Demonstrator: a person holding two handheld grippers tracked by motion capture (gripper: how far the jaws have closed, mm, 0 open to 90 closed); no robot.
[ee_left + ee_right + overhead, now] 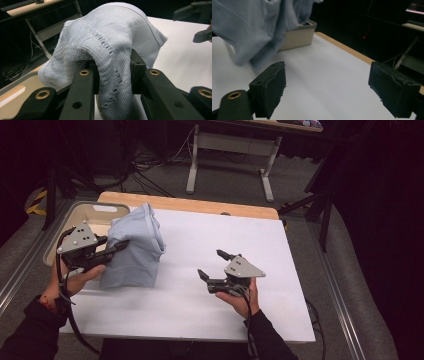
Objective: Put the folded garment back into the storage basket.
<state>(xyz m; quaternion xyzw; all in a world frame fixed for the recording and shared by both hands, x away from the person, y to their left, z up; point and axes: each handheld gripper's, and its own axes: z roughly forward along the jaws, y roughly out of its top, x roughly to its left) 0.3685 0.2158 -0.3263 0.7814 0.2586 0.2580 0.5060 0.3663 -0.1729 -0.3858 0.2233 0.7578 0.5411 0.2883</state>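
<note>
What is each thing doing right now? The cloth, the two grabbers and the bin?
Cloth: bunched, lifted, lower edge on the table.
Left gripper: shut on the cloth.
Right gripper: open, holding nothing, apart from the cloth.
Bin: open-topped, at the table's left edge, inside hidden.

One light-blue knitted garment, clamped in the left gripper; one beige bin behind it; two grippers, the right gripper empty.

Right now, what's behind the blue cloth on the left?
A beige bin at the table's far-left corner, partly showing. The blue cloth, held up by the left tool, hides its near-right part and any contents.
</note>
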